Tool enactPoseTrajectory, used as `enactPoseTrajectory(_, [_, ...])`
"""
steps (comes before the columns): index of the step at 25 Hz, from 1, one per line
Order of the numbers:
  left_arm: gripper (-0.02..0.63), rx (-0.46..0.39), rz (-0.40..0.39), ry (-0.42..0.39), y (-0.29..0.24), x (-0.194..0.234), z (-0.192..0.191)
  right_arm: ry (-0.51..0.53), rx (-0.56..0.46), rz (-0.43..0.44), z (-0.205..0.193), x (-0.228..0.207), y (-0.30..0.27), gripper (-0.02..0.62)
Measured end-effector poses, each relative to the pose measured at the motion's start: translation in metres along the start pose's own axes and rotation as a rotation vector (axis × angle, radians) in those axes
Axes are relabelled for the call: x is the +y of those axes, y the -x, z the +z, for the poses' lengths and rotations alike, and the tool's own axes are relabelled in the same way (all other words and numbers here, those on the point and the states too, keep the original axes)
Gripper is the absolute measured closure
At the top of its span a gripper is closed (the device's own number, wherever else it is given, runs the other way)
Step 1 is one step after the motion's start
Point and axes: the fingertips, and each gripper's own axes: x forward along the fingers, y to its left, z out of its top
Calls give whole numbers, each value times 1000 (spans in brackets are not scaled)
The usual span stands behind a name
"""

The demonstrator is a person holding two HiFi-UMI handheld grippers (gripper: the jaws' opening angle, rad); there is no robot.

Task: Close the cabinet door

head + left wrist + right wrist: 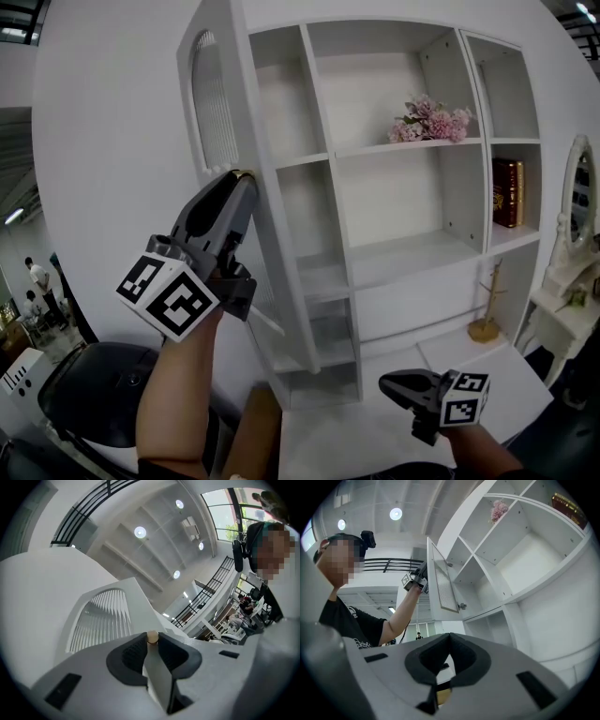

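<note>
The white cabinet (394,234) has open shelves, and its tall door (220,103) with a slatted arched panel stands swung out to the left. My left gripper (242,178) is raised to the door's free edge, by a small brass knob (244,173). In the left gripper view the door's edge (159,677) runs between the pads, the knob (152,637) sits at the tips, and my left gripper (151,641) is shut on that edge. The right gripper view shows the door (443,581) edge-on. My right gripper (386,382) hangs low at the right, shut and empty (450,637).
Pink flowers (433,120) lie on an upper shelf and a dark red book (507,192) stands in the right column. A small wooden stand (485,323) sits on the low white platform. A mirrored dresser (579,216) is at far right, a black seat (103,394) at lower left.
</note>
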Motion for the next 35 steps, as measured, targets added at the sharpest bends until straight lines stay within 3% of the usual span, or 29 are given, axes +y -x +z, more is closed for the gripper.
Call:
enactPoseTrajectory(14, [532,85,55,-134,-54,-5,-42,-6,-43,-37,14,-35,37,588])
enactPoseTrajectory(35, [531,134,176,-275,-115,14,-101,-20,-60,-63,28,-99,84,589])
